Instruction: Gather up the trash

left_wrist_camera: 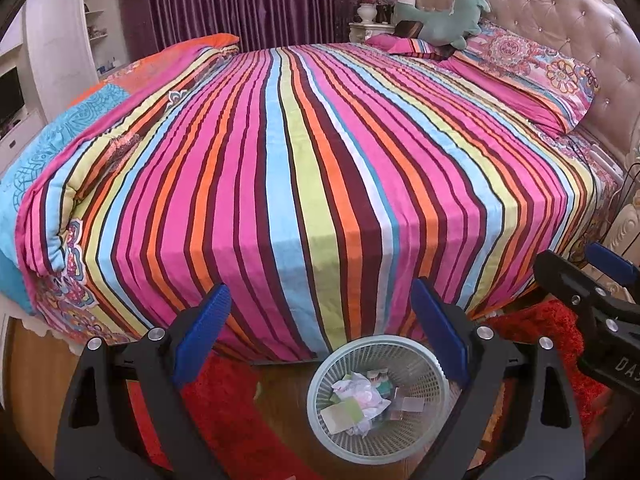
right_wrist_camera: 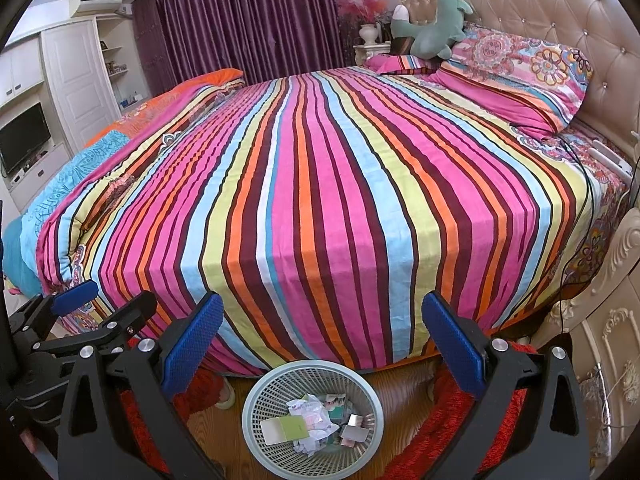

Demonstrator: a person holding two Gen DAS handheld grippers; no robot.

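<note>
Both my grippers, left point(left_wrist_camera: 320, 320) & right point(right_wrist_camera: 322, 326), hover w/ jaws spread, empty, above basket point(right_wrist_camera: 256, 396) holding paper trash point(right_wrist_camera: 308, 420) beside bed point(right_wrist_camera: 320, 180); bumping its rim could tip it.

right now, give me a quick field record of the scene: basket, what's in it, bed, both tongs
basket: pale mesh wastebasket on wood floor at the foot of the bed
contents: crumpled paper, small cards and wrappers
bed: striped cover, no trash seen on it
pillow end: green plush toy by the headboard
left tongs: open, holding nothing, above the basket
right tongs: open, holding nothing, above the basket
floor: red rug either side of the basket
</note>
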